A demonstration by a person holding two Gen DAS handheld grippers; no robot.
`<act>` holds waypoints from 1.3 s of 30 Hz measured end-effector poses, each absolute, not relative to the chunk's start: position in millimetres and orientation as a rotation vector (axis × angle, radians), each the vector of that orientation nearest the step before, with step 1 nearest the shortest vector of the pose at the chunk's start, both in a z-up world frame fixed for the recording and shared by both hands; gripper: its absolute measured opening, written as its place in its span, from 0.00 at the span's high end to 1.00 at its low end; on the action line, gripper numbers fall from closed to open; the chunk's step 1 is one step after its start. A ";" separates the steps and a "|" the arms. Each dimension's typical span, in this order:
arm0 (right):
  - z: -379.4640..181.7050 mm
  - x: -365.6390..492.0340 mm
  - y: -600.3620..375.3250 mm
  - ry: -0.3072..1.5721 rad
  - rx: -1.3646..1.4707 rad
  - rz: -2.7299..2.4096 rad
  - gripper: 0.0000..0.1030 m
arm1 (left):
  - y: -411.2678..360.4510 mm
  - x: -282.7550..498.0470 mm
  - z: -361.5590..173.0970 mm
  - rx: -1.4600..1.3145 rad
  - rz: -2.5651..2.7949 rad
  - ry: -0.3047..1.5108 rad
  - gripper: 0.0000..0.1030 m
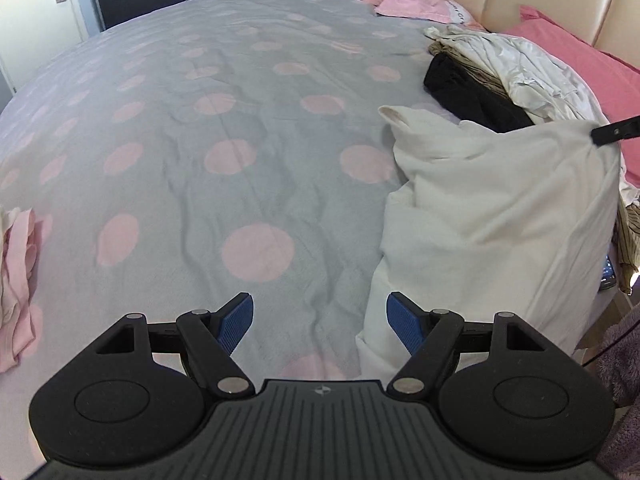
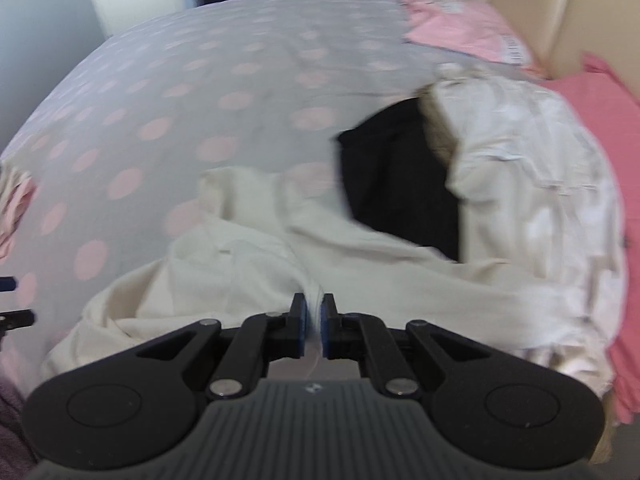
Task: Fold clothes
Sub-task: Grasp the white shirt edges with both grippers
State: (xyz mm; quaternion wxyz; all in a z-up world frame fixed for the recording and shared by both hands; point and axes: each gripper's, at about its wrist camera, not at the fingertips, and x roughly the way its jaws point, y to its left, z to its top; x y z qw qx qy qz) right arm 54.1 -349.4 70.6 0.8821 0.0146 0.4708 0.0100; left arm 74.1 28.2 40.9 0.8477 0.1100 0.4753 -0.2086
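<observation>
Blue pads on the right gripper (image 2: 314, 312) are pinched tight on a bunched fold of the cream garment (image 2: 248, 256), so this looks like the pick-up step: one piece has been singled out of the laundry and is being lifted clear so it can be laid flat. From the left wrist view you can see that same cream garment hanging like a tent from the tip of the right gripper at the far right edge, with its lower edge draped on the bed (image 1: 200, 120) just beside the left gripper (image 1: 320, 320). The left gripper has its jaws wide apart and nothing between them, hovering over the grey duvet with pink dots. Further out, behind the lifted piece, sits the rest of the pile: a black garment (image 1: 468, 92) tucked under a crumpled white shirt (image 1: 532, 76), right up against the pink pillow (image 1: 592, 64). A small heap of pink clothes (image 1: 16, 280) is off at the left edge, well apart. My guess for the next move: the free left gripper needs to find a second corner or hem on the cream piece and clamp it, so the two can stretch it out over the open middle of the bed. The right wrist view is blurry, so I can't tell which part of the garment is gripped.
</observation>
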 end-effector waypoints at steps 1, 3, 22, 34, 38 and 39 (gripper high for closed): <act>74.7 51.6 -366.2 0.970 0.040 -0.019 0.92 | 23.9 76.8 42.2 0.244 -0.450 1.003 0.29; 80.9 46.4 -398.0 0.950 0.057 -0.094 0.92 | 13.6 82.8 45.2 0.276 -0.476 0.993 0.29; -1.4 6.8 -538.6 1.127 0.181 -0.325 0.90 | -173.1 187.0 34.0 0.465 -0.823 0.817 0.32; 22.1 2.5 -573.7 0.980 0.315 -0.322 0.62 | -266.2 266.0 -18.7 0.594 -0.966 0.823 0.32; 15.6 10.5 -576.6 0.993 0.312 -0.312 0.62 | -283.0 284.3 -36.7 0.619 -1.029 0.858 0.32; 14.5 12.1 -577.1 0.994 0.313 -0.308 0.61 | -286.5 287.7 -41.5 0.627 -1.045 0.868 0.32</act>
